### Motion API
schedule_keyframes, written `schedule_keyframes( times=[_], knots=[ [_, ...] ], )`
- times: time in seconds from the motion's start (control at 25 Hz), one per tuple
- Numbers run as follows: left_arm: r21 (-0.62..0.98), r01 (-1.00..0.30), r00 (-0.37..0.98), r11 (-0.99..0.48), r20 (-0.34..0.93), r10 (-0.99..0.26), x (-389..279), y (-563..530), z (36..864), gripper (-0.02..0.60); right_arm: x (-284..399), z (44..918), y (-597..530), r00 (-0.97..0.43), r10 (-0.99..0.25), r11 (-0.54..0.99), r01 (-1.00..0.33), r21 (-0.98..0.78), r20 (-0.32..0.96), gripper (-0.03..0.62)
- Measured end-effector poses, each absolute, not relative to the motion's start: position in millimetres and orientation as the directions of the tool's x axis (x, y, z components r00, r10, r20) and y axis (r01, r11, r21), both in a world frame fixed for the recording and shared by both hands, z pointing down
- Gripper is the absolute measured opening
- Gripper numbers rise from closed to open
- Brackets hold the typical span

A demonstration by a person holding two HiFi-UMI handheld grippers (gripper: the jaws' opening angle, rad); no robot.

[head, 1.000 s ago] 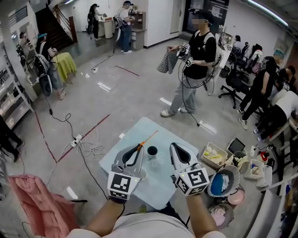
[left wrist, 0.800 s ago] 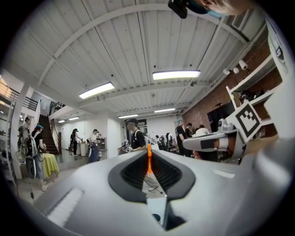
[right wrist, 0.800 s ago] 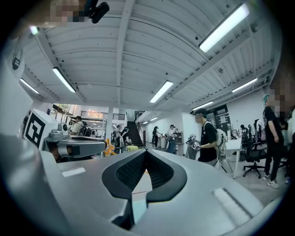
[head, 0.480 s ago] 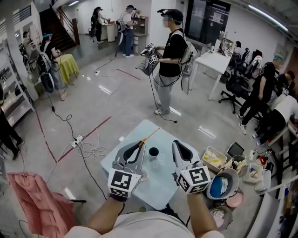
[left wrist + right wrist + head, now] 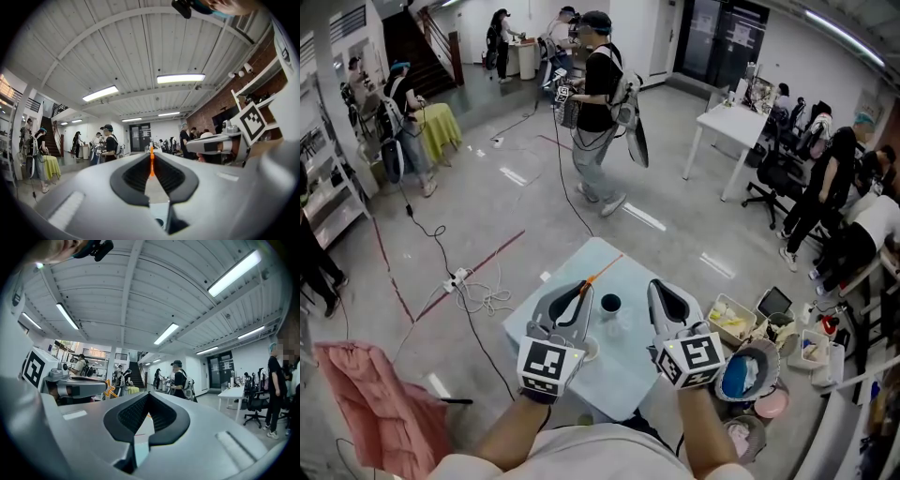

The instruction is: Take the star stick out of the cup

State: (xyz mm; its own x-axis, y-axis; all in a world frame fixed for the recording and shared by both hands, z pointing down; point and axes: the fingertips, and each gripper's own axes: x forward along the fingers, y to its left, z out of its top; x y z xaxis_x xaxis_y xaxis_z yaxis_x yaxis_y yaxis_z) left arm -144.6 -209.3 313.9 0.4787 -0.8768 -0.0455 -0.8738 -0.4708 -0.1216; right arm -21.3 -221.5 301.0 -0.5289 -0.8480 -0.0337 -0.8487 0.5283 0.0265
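Note:
A thin orange star stick (image 5: pixel 602 272) is pinched in my left gripper (image 5: pixel 581 290) and slants up and away over the light blue table (image 5: pixel 623 373). In the left gripper view the stick (image 5: pixel 151 161) stands between the shut jaws of that gripper (image 5: pixel 151 157). The right gripper view shows an orange star outline (image 5: pixel 111 389) by the left gripper's tip. A small dark-mouthed cup (image 5: pixel 609 304) stands between the two grippers, and the stick is outside it. My right gripper (image 5: pixel 655 287) hovers to the cup's right; its jaws (image 5: pixel 147 395) meet with nothing between them.
Cluttered boxes and a blue bowl (image 5: pixel 742 370) sit on the floor to the table's right. Cables and a power strip (image 5: pixel 455 281) lie on the floor to the left, beside a pink cloth (image 5: pixel 370 403). A person in black (image 5: pixel 598 112) walks beyond the table.
Both grippers and the stick have stayed almost still. The person in black beyond the table has walked from right to left.

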Motion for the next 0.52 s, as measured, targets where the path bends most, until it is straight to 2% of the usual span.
schedule_keyframes(
  times=[0.52],
  knots=[
    [-0.118,-0.871,0.484,-0.476,-0.041,-0.874,-141.3,-215.2,312.4,0.009,-20.0,303.0,-227.4,-0.527,-0.849,0.526,-0.85,0.03,-0.026,0.011]
  ],
)
